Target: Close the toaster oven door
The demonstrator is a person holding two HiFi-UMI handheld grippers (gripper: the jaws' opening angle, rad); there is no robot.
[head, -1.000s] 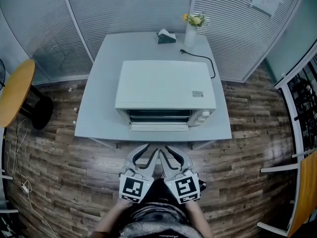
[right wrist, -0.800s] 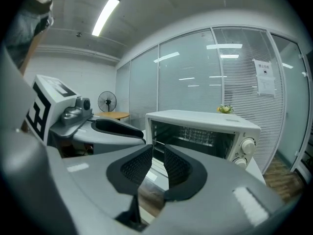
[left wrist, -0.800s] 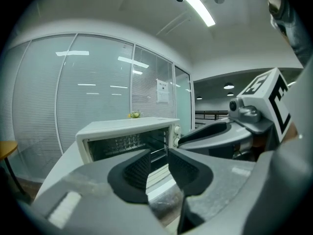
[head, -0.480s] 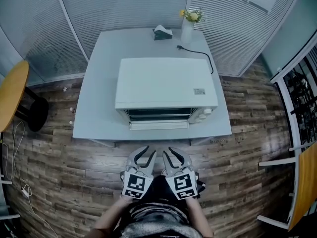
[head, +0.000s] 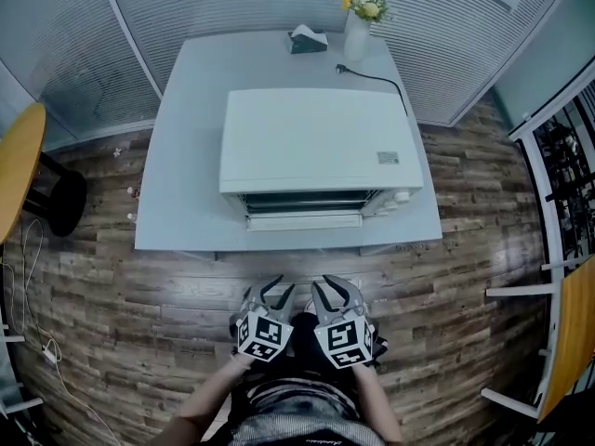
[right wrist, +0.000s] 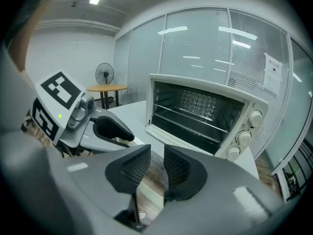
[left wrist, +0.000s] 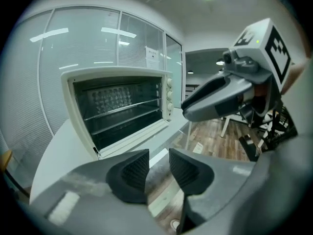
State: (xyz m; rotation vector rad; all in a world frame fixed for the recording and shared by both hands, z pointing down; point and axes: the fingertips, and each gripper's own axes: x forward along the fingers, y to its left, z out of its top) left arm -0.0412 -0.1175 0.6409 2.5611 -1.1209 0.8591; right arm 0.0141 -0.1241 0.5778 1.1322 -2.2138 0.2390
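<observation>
Floor (head: pixel 186 295) before the desk (head: pixel 181 156) front edge is bare, a free approach. Toaster oven (head: pixel 316 137) fills the desk centre; its dropped door (head: pixel 304 220) juts toward the front edge. Wide bare strip along left edge, narrow one along right. Back edge crowded: tissue box (head: pixel 307 39), vase (head: pixel 356 35), cord (head: pixel 381 80).

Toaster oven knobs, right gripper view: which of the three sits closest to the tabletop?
The bottom knob, lowest in the column right of the toaster oven's open cavity; the middle knob and top knob stack above it.
</observation>
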